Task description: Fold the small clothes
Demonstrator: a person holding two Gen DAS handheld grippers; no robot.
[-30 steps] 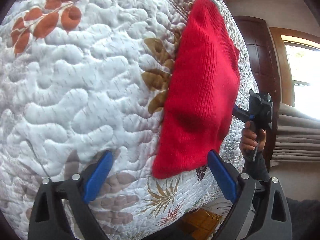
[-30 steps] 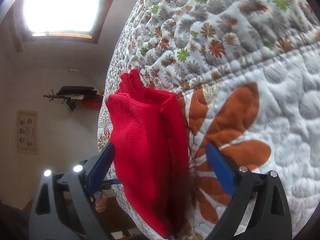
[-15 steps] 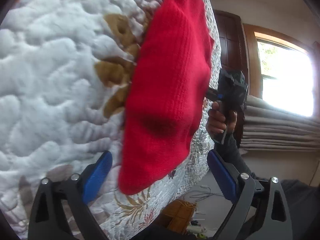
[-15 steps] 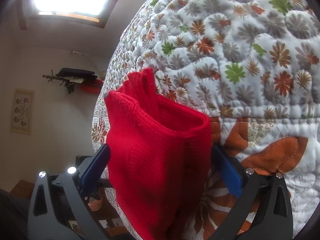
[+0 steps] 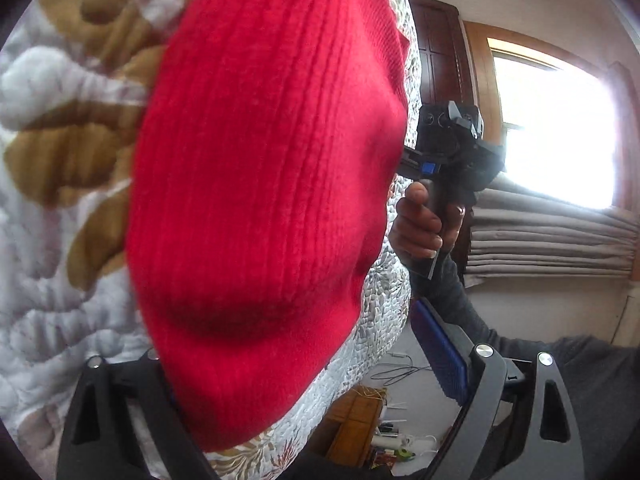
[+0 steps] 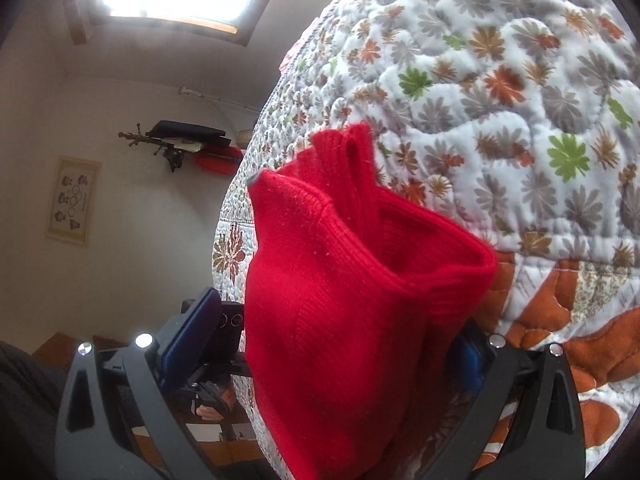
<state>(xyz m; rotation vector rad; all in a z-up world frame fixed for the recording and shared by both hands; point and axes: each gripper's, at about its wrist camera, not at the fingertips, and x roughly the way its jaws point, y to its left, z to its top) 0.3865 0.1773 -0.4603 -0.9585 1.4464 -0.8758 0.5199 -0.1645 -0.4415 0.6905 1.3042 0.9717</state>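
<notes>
- A quilted floral bedspread [image 6: 500, 92] is spread across the whole surface.
- A folded red knitted garment [image 5: 260, 184] is laid on it, filling the centre of both views.
- The left gripper [image 5: 304, 364] is held wide open, astride the garment's near edge at 6 o'clock.
- The right gripper [image 6: 332, 344] is likewise spread wide around the opposite end.

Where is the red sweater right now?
The red sweater lies folded on the flowery quilt near its edge, filling the middle of both wrist views, between the open fingers of the left gripper and right gripper.
</notes>
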